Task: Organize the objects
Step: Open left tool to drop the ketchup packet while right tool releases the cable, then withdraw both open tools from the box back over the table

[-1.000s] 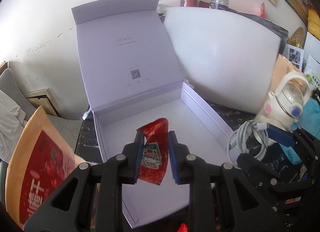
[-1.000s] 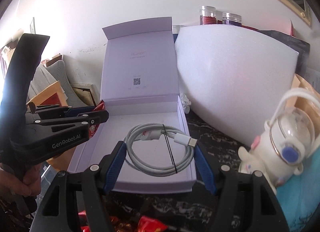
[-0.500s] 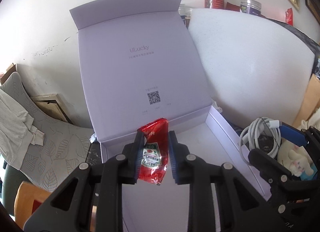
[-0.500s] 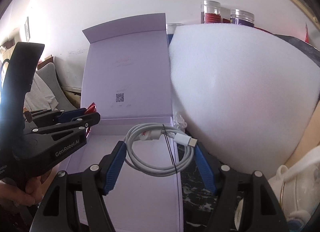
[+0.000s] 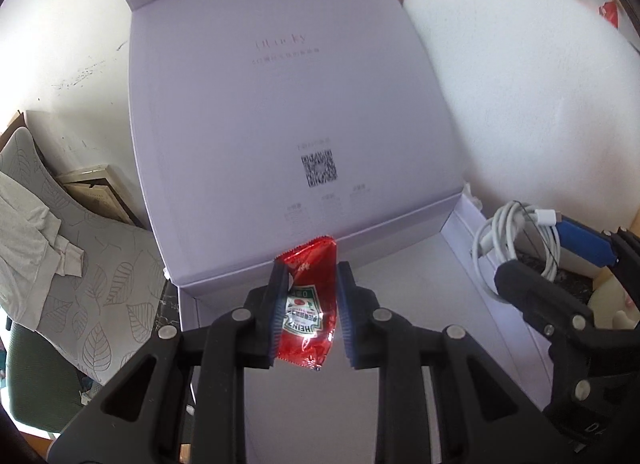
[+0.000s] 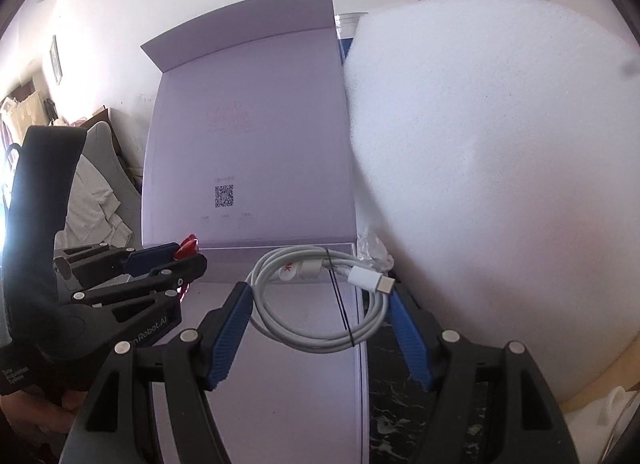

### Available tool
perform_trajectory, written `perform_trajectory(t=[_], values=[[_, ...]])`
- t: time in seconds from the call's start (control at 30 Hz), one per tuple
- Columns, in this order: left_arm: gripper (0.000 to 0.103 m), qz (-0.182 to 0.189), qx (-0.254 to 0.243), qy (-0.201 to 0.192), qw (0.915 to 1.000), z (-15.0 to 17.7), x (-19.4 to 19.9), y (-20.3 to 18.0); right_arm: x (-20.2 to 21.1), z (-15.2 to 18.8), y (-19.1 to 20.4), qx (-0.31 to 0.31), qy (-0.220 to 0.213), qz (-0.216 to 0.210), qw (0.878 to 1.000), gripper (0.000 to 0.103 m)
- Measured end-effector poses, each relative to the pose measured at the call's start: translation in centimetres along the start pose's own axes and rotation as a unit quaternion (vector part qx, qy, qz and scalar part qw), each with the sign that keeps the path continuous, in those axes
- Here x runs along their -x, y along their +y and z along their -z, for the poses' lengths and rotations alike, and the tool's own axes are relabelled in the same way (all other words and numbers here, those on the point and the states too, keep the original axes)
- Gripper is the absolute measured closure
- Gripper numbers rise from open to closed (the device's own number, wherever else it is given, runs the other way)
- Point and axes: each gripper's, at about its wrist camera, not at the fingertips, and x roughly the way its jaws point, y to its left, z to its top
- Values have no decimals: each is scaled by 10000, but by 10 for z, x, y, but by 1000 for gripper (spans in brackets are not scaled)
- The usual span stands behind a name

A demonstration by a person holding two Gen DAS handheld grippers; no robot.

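- The left gripper (image 5: 310, 320), low in the middle of the left wrist view, is clamped on a red ketchup sachet (image 5: 306, 312), held upright between its jaws over the near part of the box
- The right gripper (image 6: 320, 318), at lower centre of the right wrist view, has its blue pads closed against a coiled white charging cable (image 6: 320, 304), bound by a thin black tie
- The open lilac box (image 5: 420, 304) fills the centre of both views, its lid standing up at the back; the visible floor of it looks bare
- White foam block (image 6: 500, 184) stands just right of the lid, jars behind it at the top edge
- Judging by this, nothing is yet stowed: both items hang above the box, the cable over its right wall, and setting down and release remain
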Motion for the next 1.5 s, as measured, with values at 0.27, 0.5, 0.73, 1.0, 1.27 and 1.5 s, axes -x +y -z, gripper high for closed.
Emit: perform_trajectory(t=[0.27, 0.5, 0.73, 1.0, 1.27, 1.5], values=[[80, 32, -51, 163, 9998, 1, -12, -5, -17, 5, 1, -49, 153, -139, 9998, 33], [80, -1, 89, 47, 9999, -1, -6, 1, -20, 5, 7, 79, 199, -151, 9997, 32], [79, -43, 114, 108, 9999, -7, -4, 2, -22, 4, 10, 176, 336, -38, 9993, 32], [71, -170, 97, 16, 9998, -10, 10, 6, -17, -4, 5, 180, 444, 149, 9987, 31], [71, -185, 132, -104, 9997, -12, 38, 9, 22, -6, 3, 196, 239, 353, 9989, 31], [70, -113, 126, -263, 9995, -8, 68, 12, 63, -9, 7, 197, 40, 475, 9987, 31]])
